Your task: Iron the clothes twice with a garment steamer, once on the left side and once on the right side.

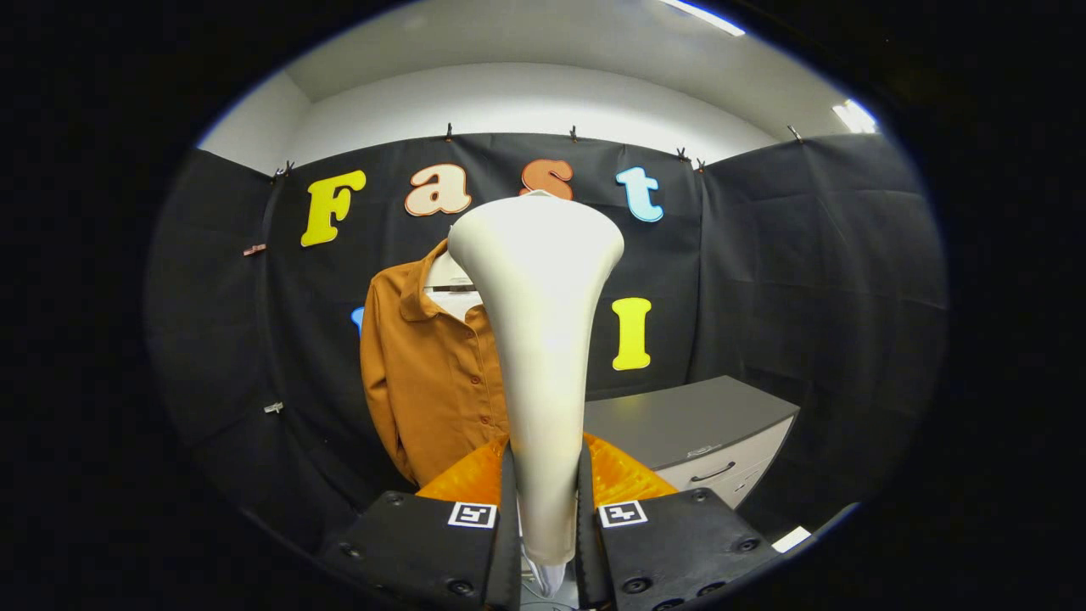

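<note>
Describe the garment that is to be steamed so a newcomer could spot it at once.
Start at the black cloth wall and the grey drawer cabinet before it. Beside that cabinet hangs a brown button-front shirt, beyond the white garment steamer clamped between the jaws of the gripper. It is the one collared garment there.

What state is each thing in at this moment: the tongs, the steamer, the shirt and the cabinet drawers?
Tongs: shut on the steamer's handle, one finger on each side.
Garment steamer: held upright between the fingers, wide head on top, no steam visible.
Brown shirt: hanging on a hanger against the booth wall beyond the steamer, buttoned; contact with the steamer head cannot be told.
Grey cabinet: standing right of the shirt, drawers closed.
</note>
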`<state>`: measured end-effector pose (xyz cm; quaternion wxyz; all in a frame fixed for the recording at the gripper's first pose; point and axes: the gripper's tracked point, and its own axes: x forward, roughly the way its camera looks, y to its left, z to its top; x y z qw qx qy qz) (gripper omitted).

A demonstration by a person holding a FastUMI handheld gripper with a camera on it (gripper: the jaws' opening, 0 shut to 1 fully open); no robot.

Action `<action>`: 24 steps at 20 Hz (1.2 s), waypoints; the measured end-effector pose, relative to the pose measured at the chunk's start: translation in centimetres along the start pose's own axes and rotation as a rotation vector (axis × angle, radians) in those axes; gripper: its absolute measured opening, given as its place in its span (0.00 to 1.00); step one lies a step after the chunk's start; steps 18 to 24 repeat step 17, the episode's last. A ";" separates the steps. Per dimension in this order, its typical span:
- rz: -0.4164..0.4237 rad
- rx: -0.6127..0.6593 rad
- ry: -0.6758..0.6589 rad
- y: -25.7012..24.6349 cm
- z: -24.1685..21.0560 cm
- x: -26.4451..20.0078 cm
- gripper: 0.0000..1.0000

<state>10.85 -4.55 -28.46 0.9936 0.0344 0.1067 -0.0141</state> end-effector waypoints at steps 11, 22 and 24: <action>0.007 -0.016 0.000 -0.5 1.5 3.2 0.29; 0.020 -0.028 0.008 0.3 1.2 4.9 0.29; 0.020 -0.028 0.008 0.3 1.2 4.9 0.29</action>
